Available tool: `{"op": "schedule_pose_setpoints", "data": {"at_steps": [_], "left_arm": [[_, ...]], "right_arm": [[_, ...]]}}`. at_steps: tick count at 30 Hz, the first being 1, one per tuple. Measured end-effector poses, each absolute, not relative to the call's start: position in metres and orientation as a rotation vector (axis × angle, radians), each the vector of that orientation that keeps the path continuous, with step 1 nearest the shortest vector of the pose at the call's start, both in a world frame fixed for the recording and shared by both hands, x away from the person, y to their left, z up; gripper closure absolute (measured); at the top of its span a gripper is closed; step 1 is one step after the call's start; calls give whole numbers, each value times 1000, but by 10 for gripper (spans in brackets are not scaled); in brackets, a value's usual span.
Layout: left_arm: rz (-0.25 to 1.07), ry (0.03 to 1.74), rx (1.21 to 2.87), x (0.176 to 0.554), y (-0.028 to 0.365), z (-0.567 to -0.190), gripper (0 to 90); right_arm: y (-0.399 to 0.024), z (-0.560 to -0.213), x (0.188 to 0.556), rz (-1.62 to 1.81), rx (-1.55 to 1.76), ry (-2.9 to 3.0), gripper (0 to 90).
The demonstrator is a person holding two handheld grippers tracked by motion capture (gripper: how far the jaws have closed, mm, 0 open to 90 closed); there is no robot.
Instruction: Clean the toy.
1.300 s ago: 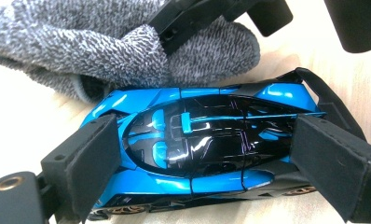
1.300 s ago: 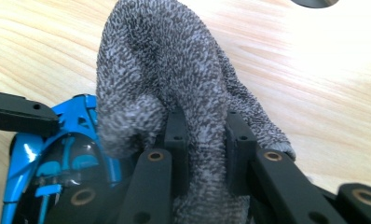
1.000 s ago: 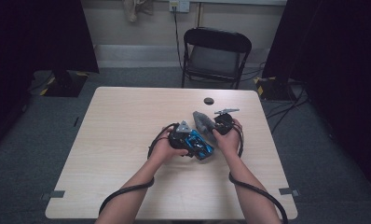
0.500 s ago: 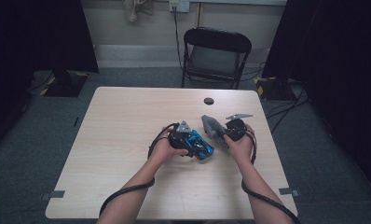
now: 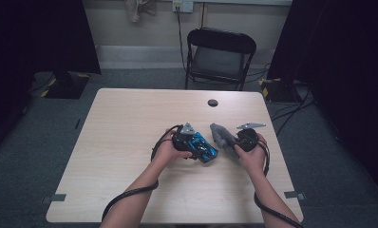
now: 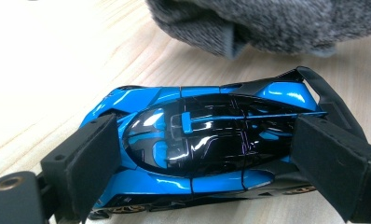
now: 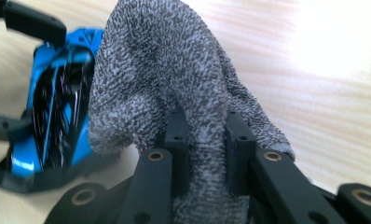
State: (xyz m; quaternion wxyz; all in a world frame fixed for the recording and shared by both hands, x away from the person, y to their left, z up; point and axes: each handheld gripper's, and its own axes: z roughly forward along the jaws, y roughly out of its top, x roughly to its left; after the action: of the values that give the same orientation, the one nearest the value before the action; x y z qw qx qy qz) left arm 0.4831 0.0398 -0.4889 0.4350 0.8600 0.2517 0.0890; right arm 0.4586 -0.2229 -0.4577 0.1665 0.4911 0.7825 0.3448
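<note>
Dragging the grey cloth [image 7: 174, 70], pinched tight in the right gripper [image 5: 239, 141], from three o'clock could snag the spoiler and twist the blue toy car [image 6: 207, 140] out of the left gripper [image 5: 196, 146] clamped wide around it.

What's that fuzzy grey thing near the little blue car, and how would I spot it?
Start at the pale wooden table and look right of middle, where two hands meet. Beside the blue toy car held by the left gripper, the grey cloth hangs pinched in the right gripper. It is the soft, speckled thing; the car is glossy and hard.
</note>
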Motion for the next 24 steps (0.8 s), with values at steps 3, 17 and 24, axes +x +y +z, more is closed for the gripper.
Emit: {"op": "schedule_pose_setpoints", "data": {"at_steps": [3,17,24], "left_arm": [[221,626,2141,483,40,-489,82],[221,629,2142,483,39,-489,81],[222,627,2141,483,40,-489,81]], "right_arm": [[-225,-459,454,960,1382,2244,754],[-209,-476,444,926,1322,2314,755],[-201,-476,449,930,1325,2313,757]]}}
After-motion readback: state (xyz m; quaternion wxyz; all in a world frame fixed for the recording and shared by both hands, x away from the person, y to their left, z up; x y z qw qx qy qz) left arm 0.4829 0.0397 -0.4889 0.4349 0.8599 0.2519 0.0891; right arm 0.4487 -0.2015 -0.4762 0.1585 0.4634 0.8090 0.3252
